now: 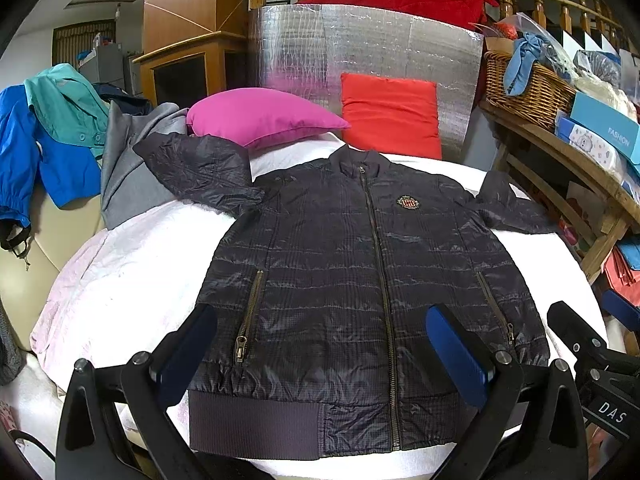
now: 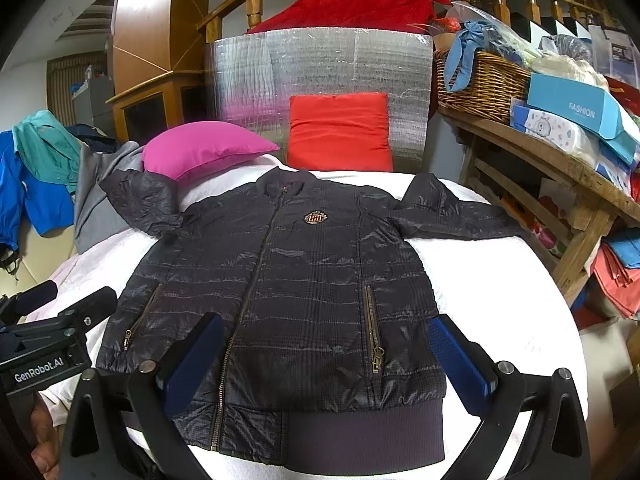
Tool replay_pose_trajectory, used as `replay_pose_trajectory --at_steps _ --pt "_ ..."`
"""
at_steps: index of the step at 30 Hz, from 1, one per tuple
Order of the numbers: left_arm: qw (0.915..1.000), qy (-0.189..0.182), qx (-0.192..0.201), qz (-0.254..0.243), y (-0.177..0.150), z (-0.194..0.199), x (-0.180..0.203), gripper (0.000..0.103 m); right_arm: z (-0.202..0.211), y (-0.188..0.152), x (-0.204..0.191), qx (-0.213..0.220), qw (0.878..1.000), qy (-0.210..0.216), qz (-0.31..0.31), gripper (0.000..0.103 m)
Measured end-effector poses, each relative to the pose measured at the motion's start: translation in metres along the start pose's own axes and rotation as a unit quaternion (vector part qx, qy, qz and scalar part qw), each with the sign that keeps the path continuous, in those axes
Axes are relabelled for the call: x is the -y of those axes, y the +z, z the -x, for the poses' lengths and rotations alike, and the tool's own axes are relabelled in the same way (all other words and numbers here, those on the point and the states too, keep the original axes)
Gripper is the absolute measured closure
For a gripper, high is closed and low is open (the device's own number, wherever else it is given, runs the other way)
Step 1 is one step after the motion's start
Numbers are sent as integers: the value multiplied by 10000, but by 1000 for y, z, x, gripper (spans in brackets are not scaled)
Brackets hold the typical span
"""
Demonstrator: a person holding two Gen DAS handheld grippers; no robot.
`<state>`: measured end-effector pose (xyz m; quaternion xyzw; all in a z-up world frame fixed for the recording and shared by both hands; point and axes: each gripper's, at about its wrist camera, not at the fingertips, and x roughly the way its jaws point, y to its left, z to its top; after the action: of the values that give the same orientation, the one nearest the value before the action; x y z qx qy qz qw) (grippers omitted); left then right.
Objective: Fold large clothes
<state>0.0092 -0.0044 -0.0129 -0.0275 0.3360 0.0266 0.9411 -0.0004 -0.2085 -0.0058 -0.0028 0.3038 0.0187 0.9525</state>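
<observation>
A dark quilted zip jacket (image 1: 352, 280) (image 2: 288, 292) lies flat, front up, on a white-covered bed (image 1: 132, 280) (image 2: 500, 288). Its zipper is closed, both sleeves spread outward, and a small crest badge sits on the chest. My left gripper (image 1: 324, 344) hovers open above the jacket's lower half, near the hem, its blue pads wide apart. My right gripper (image 2: 328, 352) also stands open over the lower half, holding nothing. The right gripper shows at the right edge of the left wrist view, the left gripper at the left edge of the right wrist view.
A pink pillow (image 1: 260, 116) and a red cushion (image 1: 392, 120) rest at the bed's head against a silver foil panel. Blue, teal and grey garments (image 1: 60, 136) hang at the left. A wooden shelf (image 2: 560, 172) with a wicker basket and boxes stands at the right.
</observation>
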Motion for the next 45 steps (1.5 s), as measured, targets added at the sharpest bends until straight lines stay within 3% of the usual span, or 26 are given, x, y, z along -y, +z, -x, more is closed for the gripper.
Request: replay_pose_trajectory --at_steps 12,21,27,32,34,37,40,41,43,44,45 --pt "10000 9 2 4 0 -5 -1 0 -4 0 4 -37 10000 28 -28 0" --pt "9995 64 -308 70 -7 -43 1 0 -27 -11 28 -351 9992 157 -64 0" --pt "9985 47 -546 50 -5 -81 10 0 -47 -15 75 -472 9977 263 -402 0" --pt "9986 -44 -534 26 9 -115 19 0 -80 -7 137 -626 9909 485 -1093 0" --pt "9985 -67 -542 44 16 -131 22 0 -98 1 173 -640 9812 723 -1671 0" --pt "9985 -137 -534 44 29 -162 28 0 -133 16 239 -570 9554 1091 -2686 0" --pt "9985 -159 -517 -3 41 -193 37 0 -165 25 297 -451 9300 1055 -3491 1" --pt "9986 -152 -509 -12 44 -202 39 0 -185 28 324 -472 9159 1014 -3856 1" --pt "9987 -175 -485 34 46 -215 39 0 -212 29 355 -578 8993 899 -4241 3" --pt "9985 -180 -502 90 44 -221 38 0 -230 31 370 -738 8924 1080 -4318 6" --pt "9983 -184 -541 129 43 -224 37 0 -252 34 389 -811 8881 869 -4440 10"
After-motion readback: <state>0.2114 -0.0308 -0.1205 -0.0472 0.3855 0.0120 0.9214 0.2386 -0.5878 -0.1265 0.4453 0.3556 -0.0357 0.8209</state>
